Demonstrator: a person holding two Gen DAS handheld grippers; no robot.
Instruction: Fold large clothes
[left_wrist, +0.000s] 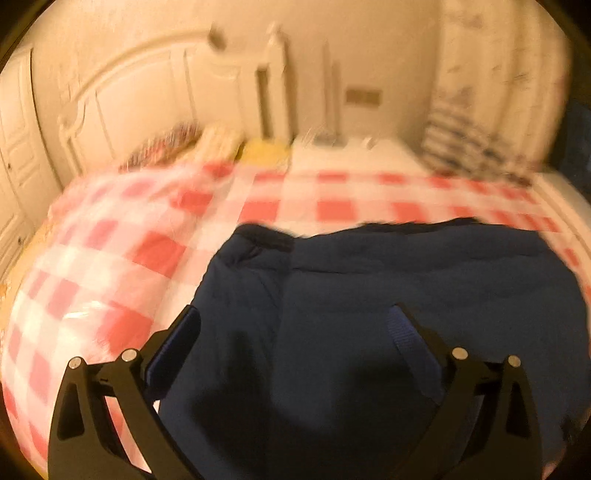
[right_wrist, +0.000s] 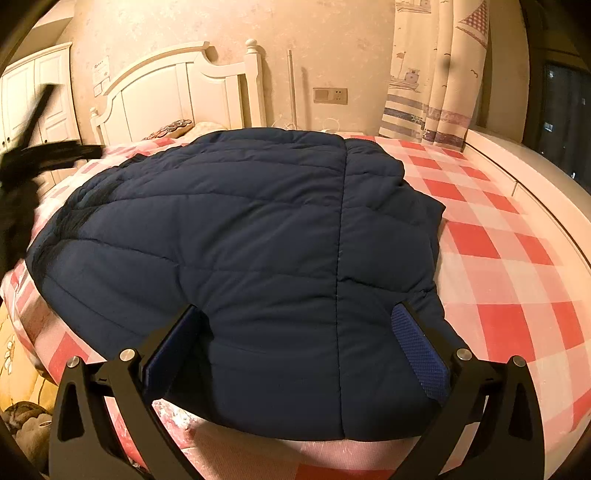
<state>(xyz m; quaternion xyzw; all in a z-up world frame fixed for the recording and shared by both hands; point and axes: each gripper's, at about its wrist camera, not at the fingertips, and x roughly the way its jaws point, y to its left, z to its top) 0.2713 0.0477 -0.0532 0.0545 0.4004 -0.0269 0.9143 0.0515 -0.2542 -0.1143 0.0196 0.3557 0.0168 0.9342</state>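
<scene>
A dark navy quilted jacket (right_wrist: 258, 240) lies spread on a bed with a red-and-white checked cover (right_wrist: 498, 240). In the right wrist view my right gripper (right_wrist: 295, 314) is open just over the jacket's near hem, its blue pads (right_wrist: 421, 350) wide apart with only fabric below. In the blurred left wrist view the jacket (left_wrist: 369, 314) fills the lower right, and my left gripper (left_wrist: 295, 317) hangs open above it, holding nothing. A blurred dark shape, the other gripper (right_wrist: 40, 155), shows at the left edge of the right wrist view.
A white headboard (right_wrist: 177, 92) and pillows (right_wrist: 173, 127) stand at the far end of the bed. Curtains (right_wrist: 436, 74) and a white ledge (right_wrist: 517, 158) run along the right. A white wardrobe (right_wrist: 37, 92) is at the left. A yellow quilt (right_wrist: 18, 369) lies at the lower left.
</scene>
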